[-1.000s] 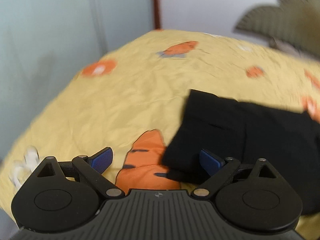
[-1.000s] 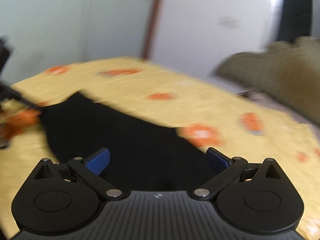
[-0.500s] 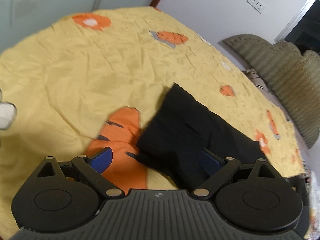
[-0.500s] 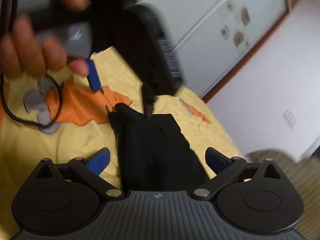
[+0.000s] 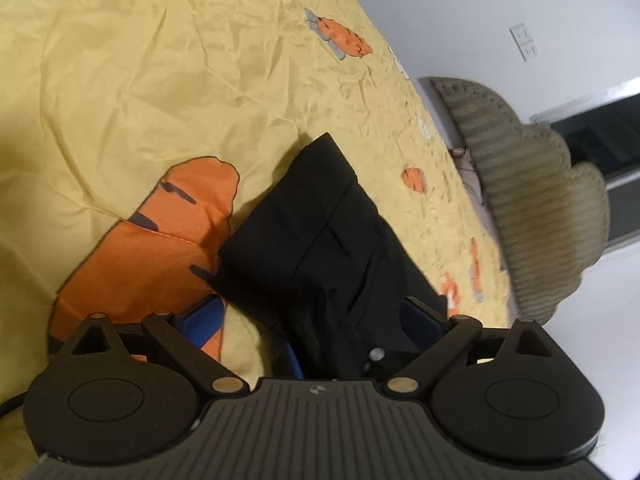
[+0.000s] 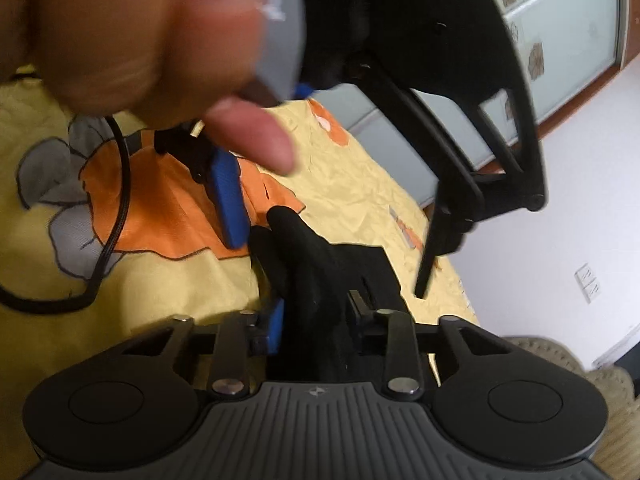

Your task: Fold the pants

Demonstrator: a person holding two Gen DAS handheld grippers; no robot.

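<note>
The black pants lie folded into a narrow bundle on the yellow sheet, with their far end touching a big orange carrot print on the left. In the left wrist view the bundle runs from the near edge up toward the middle, and a pocket slit shows on its top layer.

The right gripper is closed on the near end of the pants; its blue left pad and its black right finger press the cloth from both sides, and the fabric bunches up just beyond them.

The left gripper is open. Its fingers stand wide apart, one over the carrot print and one at the right edge of the pants, and the bundle passes between them without being pinched. In the right wrist view this gripper hangs above the far end of the pants, held by a blurred hand at the top left. A black cable curves over the sheet on the left.

A ribbed olive headboard stands at the far right, against a white wall.
</note>
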